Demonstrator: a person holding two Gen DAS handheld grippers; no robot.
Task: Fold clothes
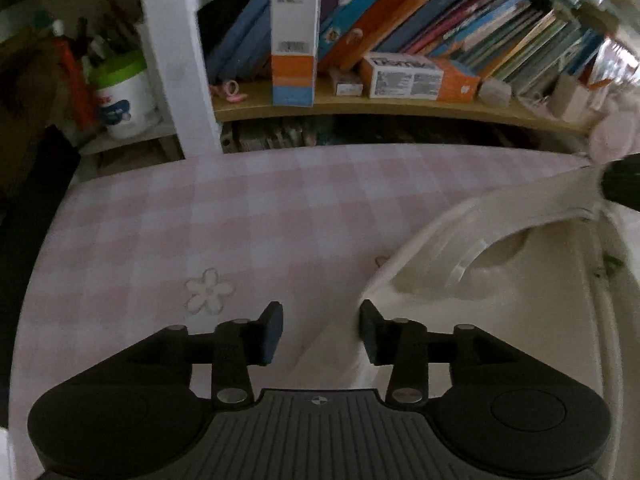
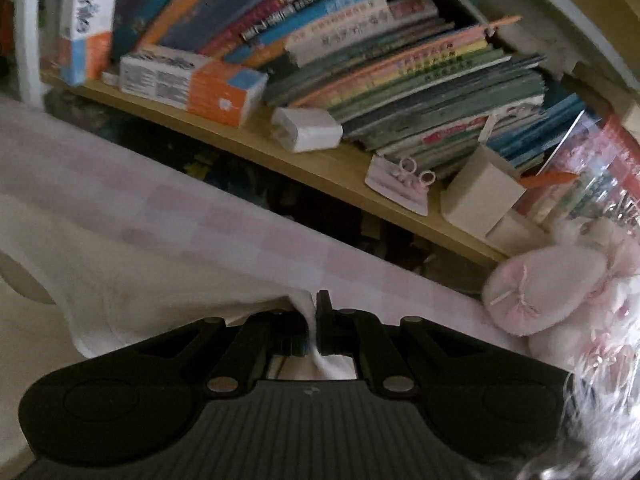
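Cream-white cloth, thin and limp: the garment [image 1: 500, 248] lying at the right of the left wrist view, on a pink checked bed cover [image 1: 200, 220] with a stitched flower [image 1: 209, 291] at lower left. Draping in soft folds, sagging wherever unsupported; judged light, not slippery, not fragile, but prone to bunching and sliding out of shape. Sitting at the bottom centre, the left gripper [image 1: 322, 332], jaws standing partly apart with nothing pinched, the garment's near edge just beside the right-hand finger. Showing behind, a shelf of leaning books [image 1: 460, 20] and a tall white and orange box [image 1: 295, 36].

Moving to the right wrist view: garment [image 2: 160, 272] spreading across the left and middle, one edge running up into the right gripper [image 2: 314, 320], jaws closed tight on a fold of it. Resting at the right edge, a pink plush toy [image 2: 548, 292].

Best taken by hems or corners, both ends pinched and kept taut; gripping mid-cloth likely gathering extra layers.
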